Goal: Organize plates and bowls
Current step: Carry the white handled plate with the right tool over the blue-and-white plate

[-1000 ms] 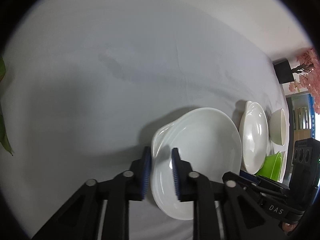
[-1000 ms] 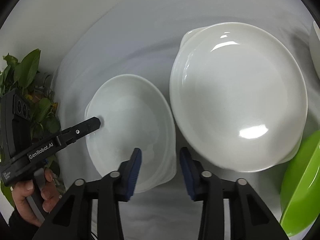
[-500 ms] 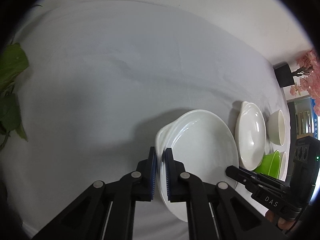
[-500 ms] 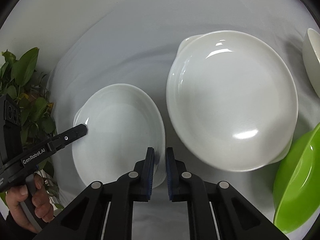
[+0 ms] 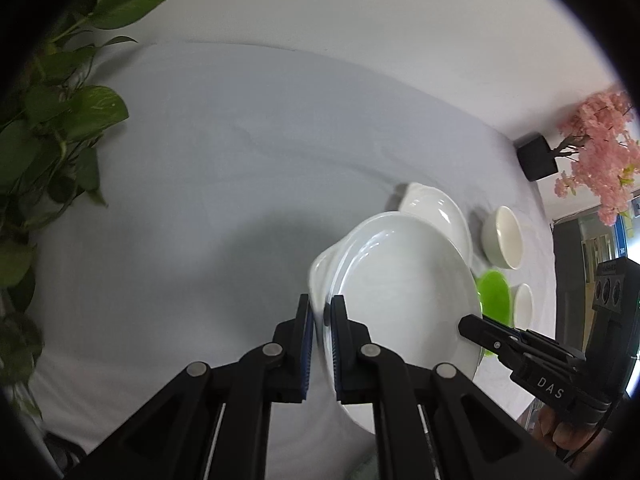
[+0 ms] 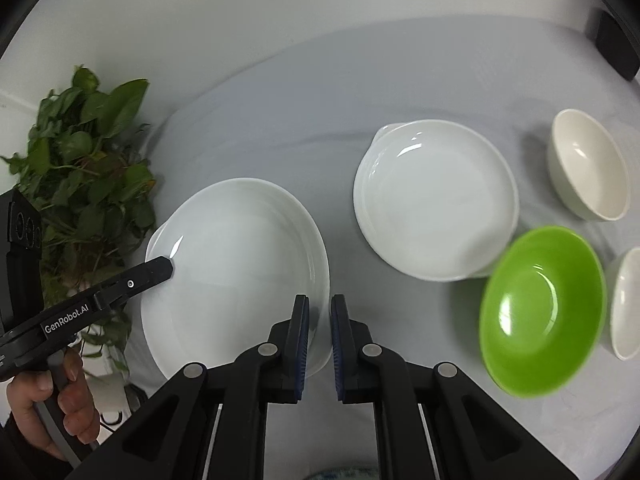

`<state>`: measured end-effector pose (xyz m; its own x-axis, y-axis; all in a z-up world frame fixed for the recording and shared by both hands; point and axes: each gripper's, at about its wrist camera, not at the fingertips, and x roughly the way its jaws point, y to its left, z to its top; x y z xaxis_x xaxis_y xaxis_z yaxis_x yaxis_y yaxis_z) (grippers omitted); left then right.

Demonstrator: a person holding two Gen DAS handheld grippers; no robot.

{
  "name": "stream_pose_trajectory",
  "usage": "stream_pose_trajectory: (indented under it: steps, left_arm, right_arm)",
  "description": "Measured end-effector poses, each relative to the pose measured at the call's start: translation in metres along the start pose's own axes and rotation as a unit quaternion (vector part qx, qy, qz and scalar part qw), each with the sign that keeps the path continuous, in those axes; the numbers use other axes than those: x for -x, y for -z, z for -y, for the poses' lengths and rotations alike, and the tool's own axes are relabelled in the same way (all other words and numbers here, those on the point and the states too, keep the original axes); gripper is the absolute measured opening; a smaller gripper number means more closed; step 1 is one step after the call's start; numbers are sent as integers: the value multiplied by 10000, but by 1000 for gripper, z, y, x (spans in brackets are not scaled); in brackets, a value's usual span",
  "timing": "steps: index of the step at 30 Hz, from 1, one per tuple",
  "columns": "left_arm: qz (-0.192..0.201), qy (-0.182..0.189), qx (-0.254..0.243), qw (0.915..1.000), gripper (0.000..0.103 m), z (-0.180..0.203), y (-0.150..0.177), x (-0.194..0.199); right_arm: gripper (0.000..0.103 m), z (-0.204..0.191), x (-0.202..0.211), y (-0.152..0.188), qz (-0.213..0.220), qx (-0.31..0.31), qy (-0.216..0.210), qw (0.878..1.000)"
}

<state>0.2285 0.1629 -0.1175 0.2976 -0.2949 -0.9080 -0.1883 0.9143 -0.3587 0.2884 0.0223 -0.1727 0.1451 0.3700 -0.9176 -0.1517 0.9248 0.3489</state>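
A white plate (image 5: 400,296) (image 6: 236,264) hangs above the white-clothed table, held from both sides. My left gripper (image 5: 320,308) is shut on its left rim and shows in the right wrist view as a black finger (image 6: 158,272) over that rim. My right gripper (image 6: 320,306) is shut on the right rim; its finger (image 5: 470,325) reaches over the plate's edge in the left wrist view. On the table lie a second white plate (image 6: 436,200) (image 5: 436,208), a cream bowl (image 6: 588,172) (image 5: 502,242), a green bowl (image 6: 544,320) (image 5: 494,300) and another white bowl (image 6: 626,304) (image 5: 522,306).
A leafy green plant (image 6: 84,176) (image 5: 48,132) stands at the table's left edge. A pink blossom tree (image 5: 600,152) in a black pot (image 5: 536,156) stands at the far right corner. A hand (image 6: 60,392) grips the left tool's handle. White tablecloth (image 5: 208,184) stretches behind the plate.
Both grippers closed on the plate's opposite rims, then rose with it. The plate has come off the cloth, and the table and other dishes now look smaller and farther below.
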Motion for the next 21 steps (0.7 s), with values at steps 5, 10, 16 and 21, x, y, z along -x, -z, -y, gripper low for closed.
stream_pose_trajectory:
  steps: [5, 10, 16, 21]
  left_arm:
    - [131, -55, 200, 9997, 7, 27, 42, 32]
    - [295, -95, 341, 9989, 7, 52, 85, 58]
    - [362, -153, 517, 9979, 7, 84, 142, 78]
    - [310, -195, 662, 9971, 7, 105, 182, 86]
  right_arm:
    - [8, -7, 47, 31, 45, 246, 56, 9997]
    - [8, 10, 107, 74, 130, 496, 63, 9987]
    - [8, 44, 170, 131, 158, 637, 18, 9978]
    - [8, 63, 198, 177, 79, 692, 1, 9976]
